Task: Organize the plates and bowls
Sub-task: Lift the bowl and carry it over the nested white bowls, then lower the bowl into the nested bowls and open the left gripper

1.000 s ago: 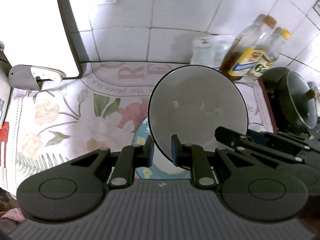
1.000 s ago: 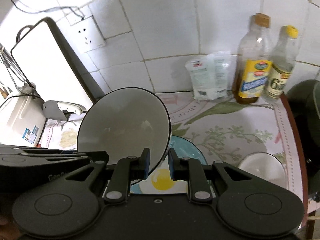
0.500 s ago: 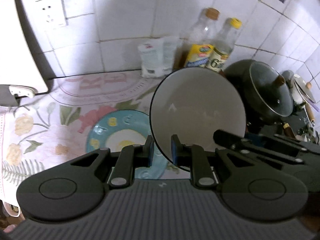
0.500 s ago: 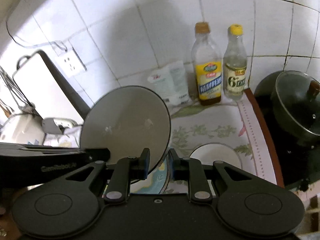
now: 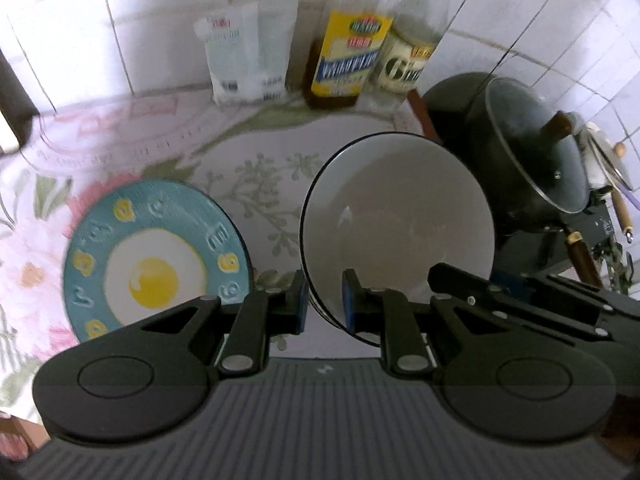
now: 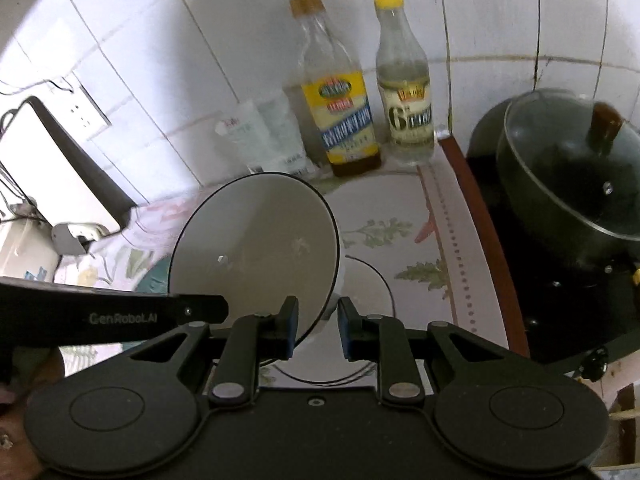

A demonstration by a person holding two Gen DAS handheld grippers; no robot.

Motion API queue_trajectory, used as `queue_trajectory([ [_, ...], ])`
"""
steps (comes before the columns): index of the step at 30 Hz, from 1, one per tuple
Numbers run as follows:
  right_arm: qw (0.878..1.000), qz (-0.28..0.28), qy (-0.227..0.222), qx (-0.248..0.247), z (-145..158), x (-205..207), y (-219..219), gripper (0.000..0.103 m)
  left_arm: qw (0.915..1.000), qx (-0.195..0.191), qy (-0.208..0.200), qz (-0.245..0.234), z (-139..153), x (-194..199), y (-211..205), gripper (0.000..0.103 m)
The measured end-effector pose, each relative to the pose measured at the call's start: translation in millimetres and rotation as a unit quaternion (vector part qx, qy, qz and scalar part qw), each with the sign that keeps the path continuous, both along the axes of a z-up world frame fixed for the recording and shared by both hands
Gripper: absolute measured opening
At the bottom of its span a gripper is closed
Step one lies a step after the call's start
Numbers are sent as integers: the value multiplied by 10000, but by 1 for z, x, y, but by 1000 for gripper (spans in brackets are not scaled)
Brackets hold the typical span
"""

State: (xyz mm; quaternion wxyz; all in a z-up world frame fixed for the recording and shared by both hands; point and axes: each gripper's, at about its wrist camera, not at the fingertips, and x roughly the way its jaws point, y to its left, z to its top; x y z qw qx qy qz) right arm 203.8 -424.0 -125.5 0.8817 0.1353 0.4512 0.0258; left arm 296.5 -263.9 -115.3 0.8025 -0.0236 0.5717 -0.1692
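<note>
Left hand-held gripper is clamped on the near rim of a white bowl with a thin dark edge. The bowl is tilted up, its inside facing the camera, held off the table. Right hand-held gripper is at the same bowl's rim from the other side. In the right wrist view the rim sits against the left pad, with a visible gap to the right pad, so that grip looks loosened, not squeezing.

Under the held bowl, in the right wrist view, is a second white bowl resting on the floral tablecloth. A blue plate with a fried-egg print lies flat on the table, left of the held bowl and apart from it.

Against the tiled wall stand a yellow-labelled oil bottle, a clear bottle with a yellow cap just beside it, and a white packet to their left. A dark pot with a glass lid is at the right, off the cloth.
</note>
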Motion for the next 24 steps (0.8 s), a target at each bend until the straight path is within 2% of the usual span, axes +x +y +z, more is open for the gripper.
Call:
queue_trajectory([
  [2, 9999, -59, 123, 102, -11, 4, -7, 25, 9998, 6, 196, 41, -12, 3, -3, 16],
  [5, 9995, -70, 282, 127, -25, 8, -12, 25, 9995, 109, 279, 14, -22, 4, -9, 16],
  [12, 9987, 19, 412, -289, -33, 14, -7, 25, 9982, 309, 516, -80, -44, 4, -21, 16],
  [21, 9963, 213, 411, -729, -39, 17, -1, 25, 9968, 535, 570, -155, -48, 7, -30, 17],
  [24, 9946, 262, 367, -933, -39, 18, 1, 30, 9972, 481, 556, -134, -46, 7, -30, 17],
])
